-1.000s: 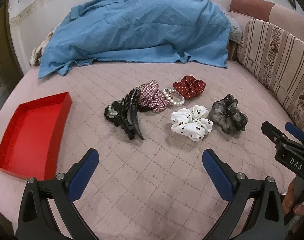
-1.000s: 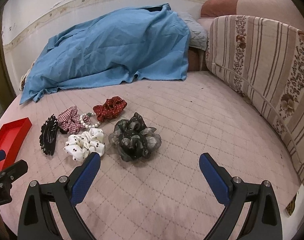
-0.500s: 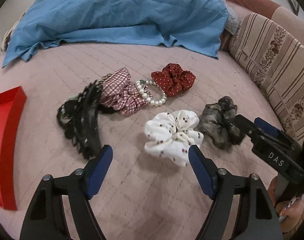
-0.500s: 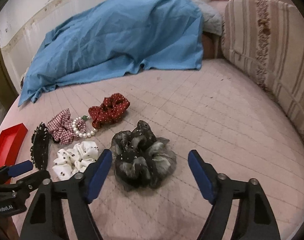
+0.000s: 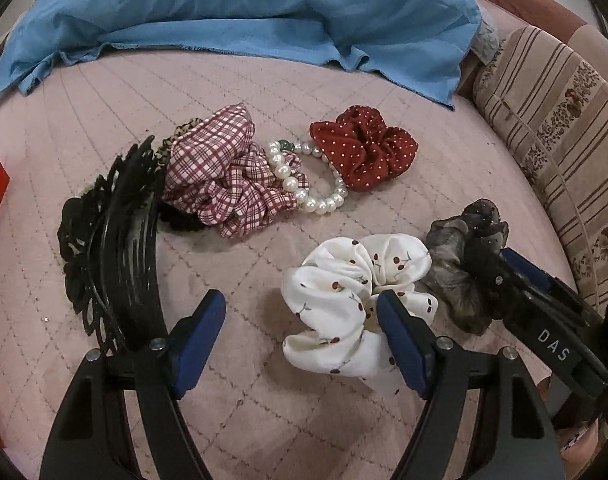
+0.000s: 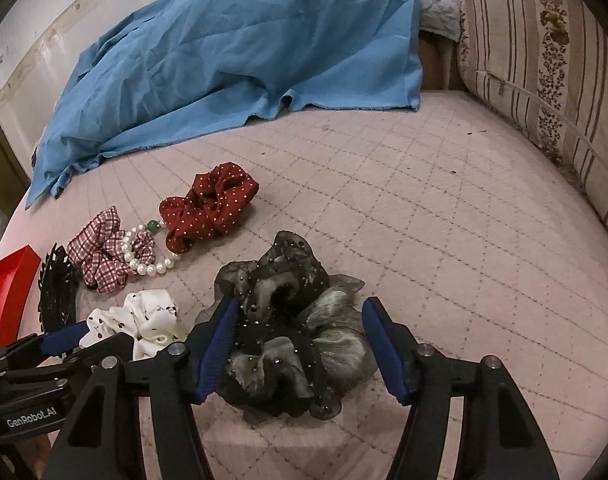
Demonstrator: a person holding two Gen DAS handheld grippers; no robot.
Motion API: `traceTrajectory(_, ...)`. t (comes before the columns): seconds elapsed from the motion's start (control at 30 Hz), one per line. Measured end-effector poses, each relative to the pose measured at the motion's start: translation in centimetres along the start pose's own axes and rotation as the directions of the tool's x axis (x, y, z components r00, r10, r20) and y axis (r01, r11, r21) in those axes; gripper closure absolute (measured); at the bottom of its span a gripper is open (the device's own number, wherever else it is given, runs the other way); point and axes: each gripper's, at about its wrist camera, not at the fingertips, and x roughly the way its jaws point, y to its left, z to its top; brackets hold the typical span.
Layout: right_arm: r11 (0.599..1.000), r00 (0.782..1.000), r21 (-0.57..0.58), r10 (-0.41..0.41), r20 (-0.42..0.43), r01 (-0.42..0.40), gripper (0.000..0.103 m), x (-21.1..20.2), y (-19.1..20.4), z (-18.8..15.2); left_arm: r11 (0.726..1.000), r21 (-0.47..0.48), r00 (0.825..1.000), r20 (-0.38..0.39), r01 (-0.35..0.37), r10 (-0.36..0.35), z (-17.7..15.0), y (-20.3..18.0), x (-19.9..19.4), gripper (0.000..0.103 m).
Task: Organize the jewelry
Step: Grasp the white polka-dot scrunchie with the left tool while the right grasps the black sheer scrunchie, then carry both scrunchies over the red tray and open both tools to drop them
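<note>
Hair accessories lie on a pink quilted bed (image 6: pixel 424 200): a black hair claw (image 5: pixel 116 248), a plaid scrunchie (image 5: pixel 224 176), a pearl bracelet (image 5: pixel 304 196) and a red dotted scrunchie (image 5: pixel 364 152). My left gripper (image 5: pixel 300 312) is open low over the white cherry-print scrunchie (image 5: pixel 336 292). Its right finger lies over the scrunchie's middle, its left finger over bare quilt. My right gripper (image 6: pixel 300 320) straddles the grey-black organza scrunchie (image 6: pixel 284 276). Its jaws are closing, the pads just at the frills on both sides. A red tray (image 6: pixel 8 292) sits at the far left.
A crumpled blue cloth (image 6: pixel 244 48) covers the back of the bed. A striped floral cushion (image 6: pixel 544 60) lines the right side. The two grippers work side by side, the right gripper (image 5: pixel 504 268) close beside the white scrunchie.
Both grippers have come forward and down onto the scrunchies, and their jaws have narrowed. The right one now straddles the grey-black scrunchie. The left now hangs over the white one.
</note>
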Motion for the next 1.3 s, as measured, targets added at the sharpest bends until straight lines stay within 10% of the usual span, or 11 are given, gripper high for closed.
traceTrajectory(0.1, 1.000, 1.000, 0.006, -0.004, -0.002, 0.004, 0.035, 0.3, 0.0, 0.0, 1.000, 0.004, 1.000, 0.000, 0.007, -0.007, 0.1, -0.2, 0.1, 0.039)
traceTrajectory(0.2, 1.000, 1.000, 0.012, 0.012, -0.008, -0.012, 0.049, 0.5, -0.1, -0.1, 1.000, 0.025, 1.000, -0.025, -0.003, 0.003, 0.1, -0.7, 0.5, 0.089)
traceTrajectory(0.47, 0.998, 0.997, 0.017, 0.069, -0.022, -0.069, 0.094, -0.6, 0.0, 0.2, 0.999, 0.033, 1.000, -0.006, 0.031, -0.031, -0.1, -0.6, -2.6, 0.093)
traceTrajectory(0.9, 0.988, 0.989, -0.028, 0.150, -0.007, -0.151, 0.097, -5.5, 4.8, 0.1, 0.999, -0.027, 0.992, 0.123, -0.019, 0.022, -2.0, 5.5, -11.8, 0.093)
traceTrajectory(1.3, 0.929, 0.948, -0.187, 0.311, -0.067, -0.318, 0.097, -7.2, 17.6, 0.3, 0.946, -0.254, 0.958, 0.154, -0.200, 0.243, -4.3, 21.1, -18.2, 0.093)
